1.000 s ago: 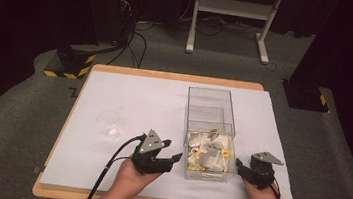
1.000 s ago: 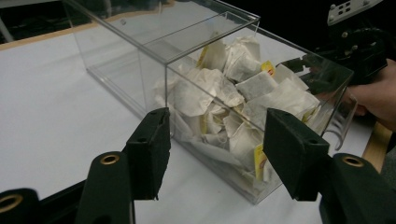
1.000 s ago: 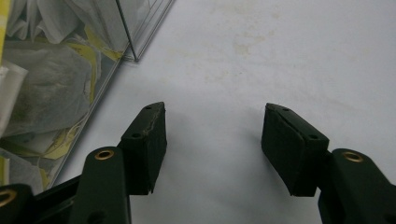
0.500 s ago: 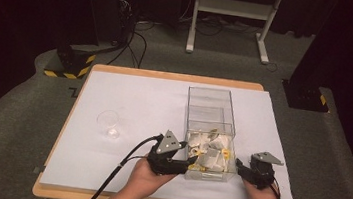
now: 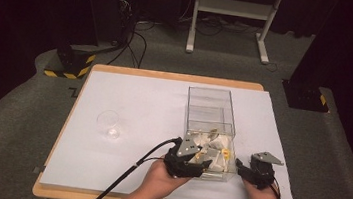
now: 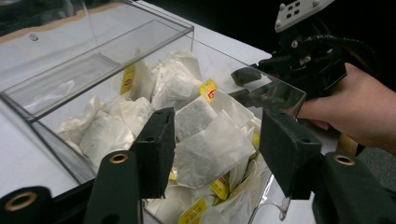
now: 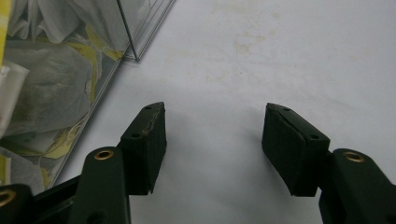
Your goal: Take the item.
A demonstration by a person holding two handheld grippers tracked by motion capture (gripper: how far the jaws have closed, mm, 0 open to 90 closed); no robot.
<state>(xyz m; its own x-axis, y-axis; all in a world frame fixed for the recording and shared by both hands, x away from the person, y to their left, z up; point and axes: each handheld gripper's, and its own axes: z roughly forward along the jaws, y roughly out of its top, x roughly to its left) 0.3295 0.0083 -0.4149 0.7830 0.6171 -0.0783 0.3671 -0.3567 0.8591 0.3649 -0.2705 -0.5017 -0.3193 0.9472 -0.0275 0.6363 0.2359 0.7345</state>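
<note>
The left gripper [image 5: 196,163] has slid over to the clear box [image 5: 213,102] of tea bags [image 6: 205,140] — jaws spread, just narrowing, a bag between them unpinched.

High view over table; tool views close, sharing the clear box [image 5: 210,128] of tea bags.

The white table cover [image 5: 134,99] is brightly lit from above, its surroundings dark; close views stay soft, slightly blurred.
</note>
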